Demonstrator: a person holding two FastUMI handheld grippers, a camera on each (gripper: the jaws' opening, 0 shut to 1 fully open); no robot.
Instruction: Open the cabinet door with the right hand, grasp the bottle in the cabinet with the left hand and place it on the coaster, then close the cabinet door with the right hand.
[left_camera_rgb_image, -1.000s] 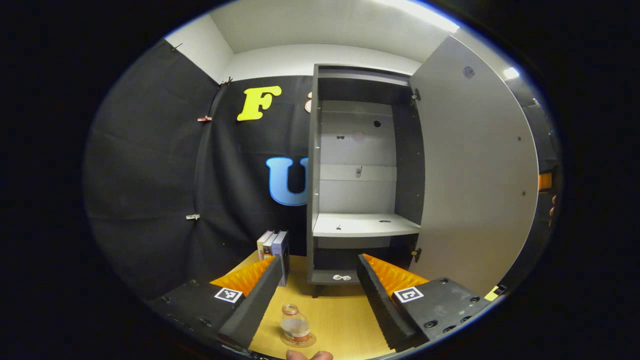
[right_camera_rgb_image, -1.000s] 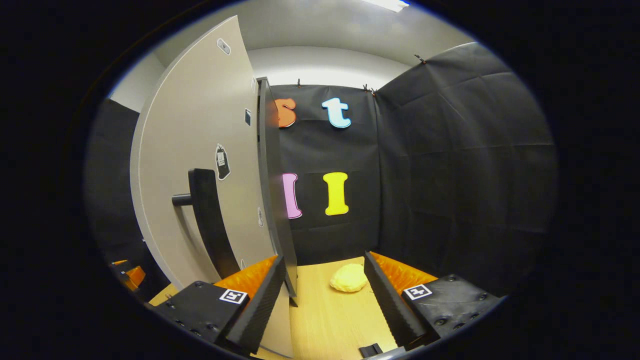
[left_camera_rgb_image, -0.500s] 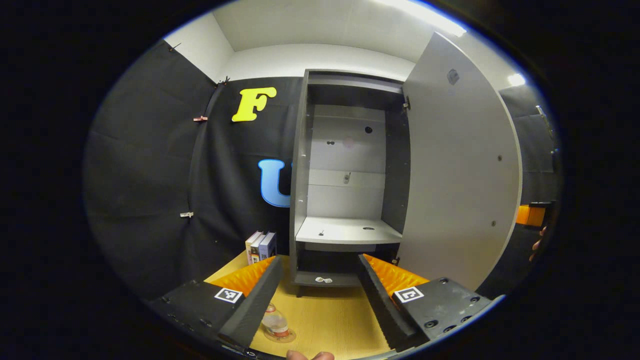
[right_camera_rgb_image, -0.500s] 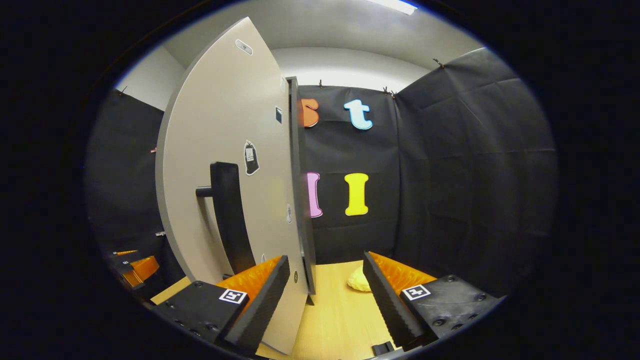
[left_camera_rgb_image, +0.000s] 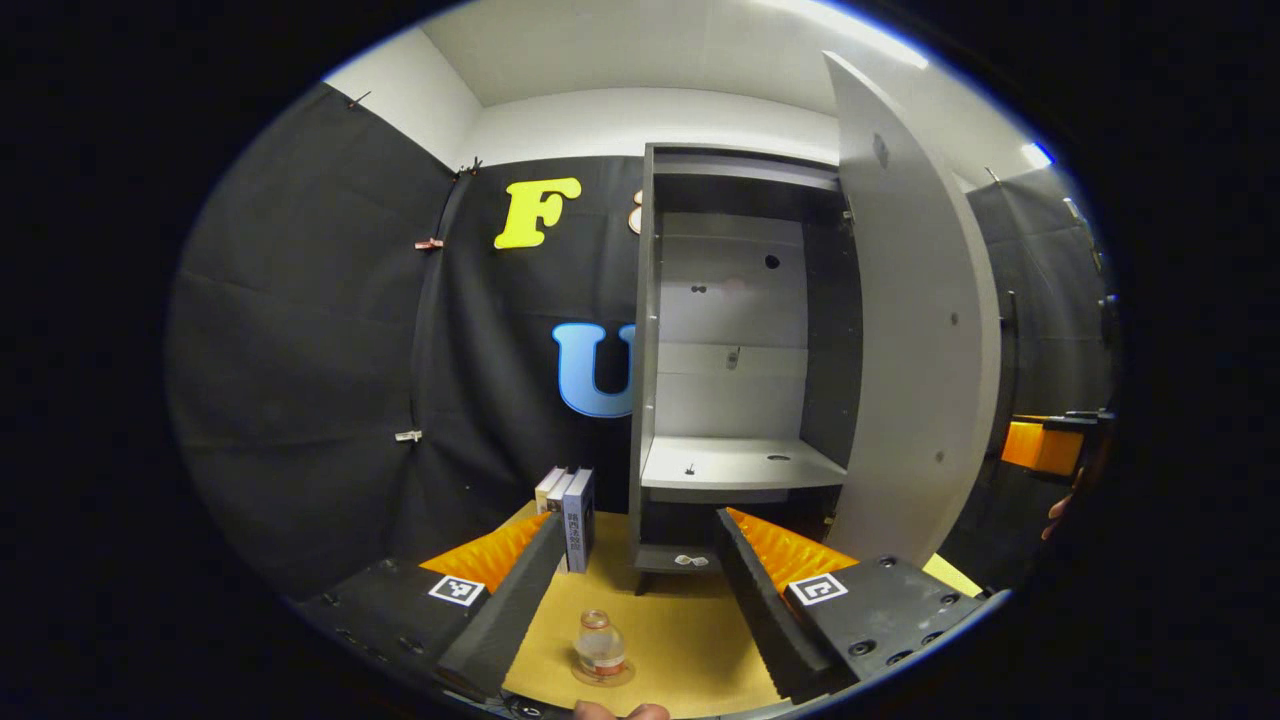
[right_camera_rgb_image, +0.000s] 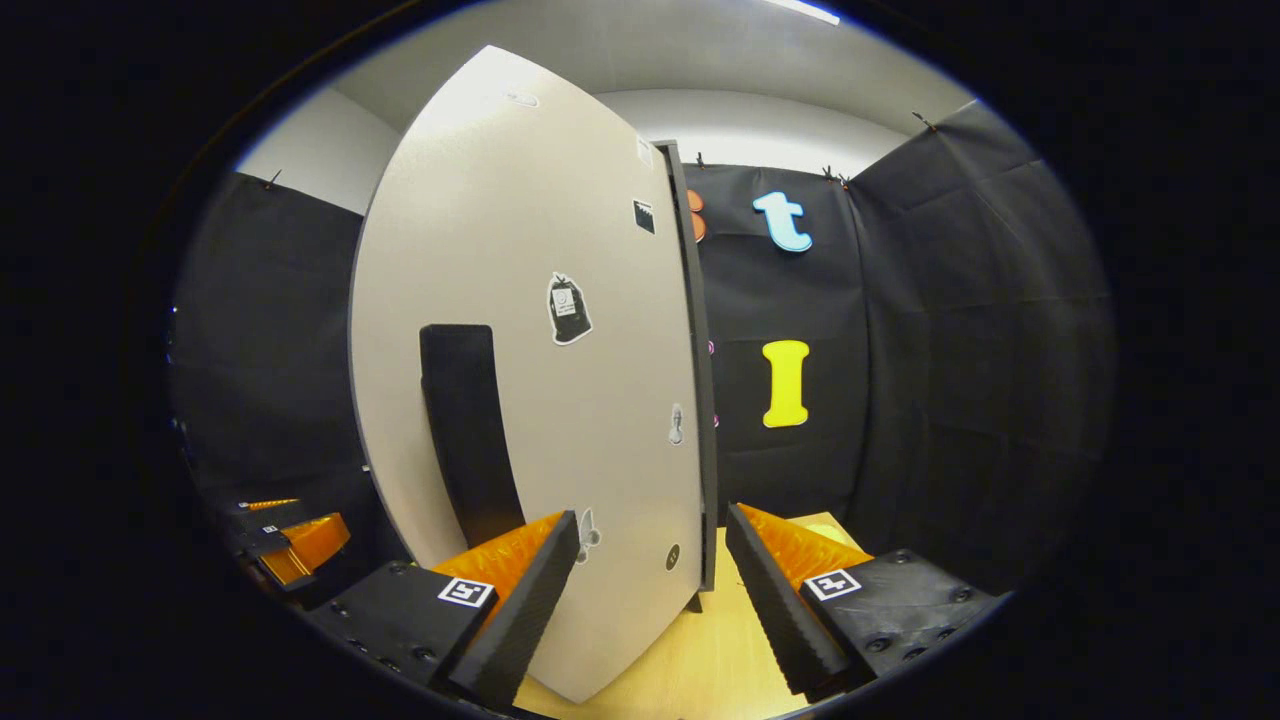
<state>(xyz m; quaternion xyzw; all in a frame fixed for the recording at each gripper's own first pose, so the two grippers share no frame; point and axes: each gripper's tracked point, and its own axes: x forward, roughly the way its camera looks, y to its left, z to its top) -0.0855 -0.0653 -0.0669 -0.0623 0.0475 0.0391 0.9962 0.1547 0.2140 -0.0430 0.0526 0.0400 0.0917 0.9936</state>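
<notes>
1. Left gripper (left_camera_rgb_image: 632, 590): its jaws are spread wide and grasp nothing. It hangs above the wooden table (left_camera_rgb_image: 690, 650), facing the cabinet (left_camera_rgb_image: 735, 370).
2. Bottle (left_camera_rgb_image: 598, 645): it stands upright on the round clear coaster (left_camera_rgb_image: 602, 676), on the table, between the left gripper's two fingers in the left gripper view but below them and apart from both.
3. Cabinet: the body is open at the front. The shelf (left_camera_rgb_image: 735, 465) inside carries no bottle. A lower compartment sits under the shelf.
4. Cabinet door (left_camera_rgb_image: 915, 340): it stands partly open, hinged on the cabinet's right side. In the right gripper view the outer face of the door (right_camera_rgb_image: 540, 380) lies close ahead, with a dark vertical handle (right_camera_rgb_image: 465, 425) and several small stickers on it.
5. Right gripper (right_camera_rgb_image: 650, 590): its jaws are released and hold nothing. The lower edge of the door lies between the two fingers; whether either finger touches the door cannot be told.
6. Books (left_camera_rgb_image: 568, 505): a short row stands upright on the table, just left of the cabinet.
7. The right gripper also appears at the right edge of the left gripper view, beyond the door, as an orange and black part (left_camera_rgb_image: 1045, 445).
</notes>
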